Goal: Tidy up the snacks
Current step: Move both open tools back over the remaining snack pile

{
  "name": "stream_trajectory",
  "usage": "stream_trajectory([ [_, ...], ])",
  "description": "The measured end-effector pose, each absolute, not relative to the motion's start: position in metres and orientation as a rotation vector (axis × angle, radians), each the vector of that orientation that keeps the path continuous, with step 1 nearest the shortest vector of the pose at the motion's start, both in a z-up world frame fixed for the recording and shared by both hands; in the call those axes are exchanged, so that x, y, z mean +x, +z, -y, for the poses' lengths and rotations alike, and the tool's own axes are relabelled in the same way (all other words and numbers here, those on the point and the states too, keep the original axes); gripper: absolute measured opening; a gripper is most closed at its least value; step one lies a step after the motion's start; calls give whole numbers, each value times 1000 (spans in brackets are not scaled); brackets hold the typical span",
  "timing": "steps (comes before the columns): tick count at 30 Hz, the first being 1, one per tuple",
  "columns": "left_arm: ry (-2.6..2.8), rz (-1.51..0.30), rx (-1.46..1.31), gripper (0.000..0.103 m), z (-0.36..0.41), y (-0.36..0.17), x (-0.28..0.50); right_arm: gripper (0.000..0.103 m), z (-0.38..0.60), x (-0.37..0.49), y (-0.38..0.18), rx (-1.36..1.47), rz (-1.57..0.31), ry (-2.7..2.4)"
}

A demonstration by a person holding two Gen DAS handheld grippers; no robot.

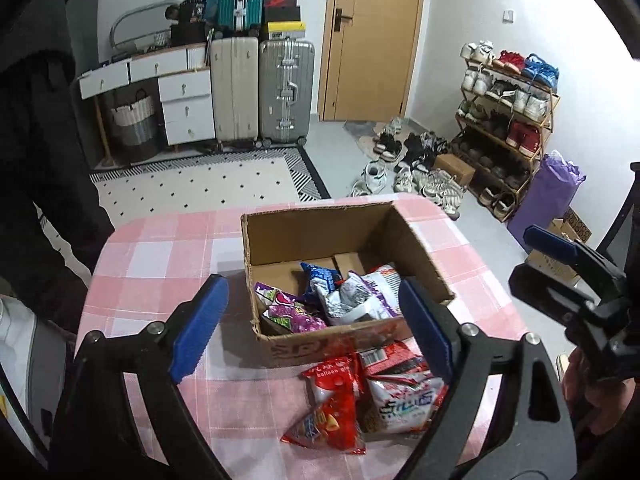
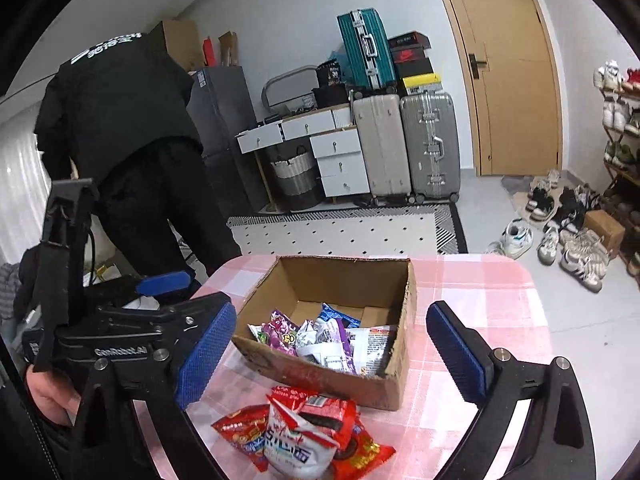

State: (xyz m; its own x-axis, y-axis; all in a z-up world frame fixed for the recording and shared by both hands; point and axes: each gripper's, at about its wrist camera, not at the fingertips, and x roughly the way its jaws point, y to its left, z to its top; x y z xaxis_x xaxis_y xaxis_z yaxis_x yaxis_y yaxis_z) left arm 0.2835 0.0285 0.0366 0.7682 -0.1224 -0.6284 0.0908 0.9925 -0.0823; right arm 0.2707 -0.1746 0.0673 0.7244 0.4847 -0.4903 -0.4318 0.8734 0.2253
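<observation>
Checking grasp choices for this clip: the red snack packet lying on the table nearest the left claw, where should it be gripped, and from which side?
Probably across the red snack packet at its puffed middle, coming down from above. It lies flat on the checked tablecloth in front of the cardboard box, leaning against the white and red packet, so its long edges are the ones the pads can close over. The left claw is open and empty.

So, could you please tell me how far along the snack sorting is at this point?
Partly done. Several packets, purple, blue and white, already lie in the cardboard box. Nothing is in hand: the left claw and the right claw are both open and empty. Left to do: the red packets on the checked tablecloth in front of the box.
</observation>
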Motion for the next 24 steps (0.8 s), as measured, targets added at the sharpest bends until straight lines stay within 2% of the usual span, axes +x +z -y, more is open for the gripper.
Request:
stream_trajectory([
  [5, -119, -658, -38, 91, -21, 52, 258, 99, 180, 244, 70, 89, -552, 495],
  [9, -108, -596, -61, 102, -19, 67, 230, 99, 186, 226, 73, 84, -544, 490],
  [15, -121, -556, -42, 102, -3, 80, 192, 102, 198, 195, 76, 96, -518, 478],
  [24, -129, -580, -37, 102, 7, 63, 159, 102, 214, 163, 71, 114, -526, 458],
])
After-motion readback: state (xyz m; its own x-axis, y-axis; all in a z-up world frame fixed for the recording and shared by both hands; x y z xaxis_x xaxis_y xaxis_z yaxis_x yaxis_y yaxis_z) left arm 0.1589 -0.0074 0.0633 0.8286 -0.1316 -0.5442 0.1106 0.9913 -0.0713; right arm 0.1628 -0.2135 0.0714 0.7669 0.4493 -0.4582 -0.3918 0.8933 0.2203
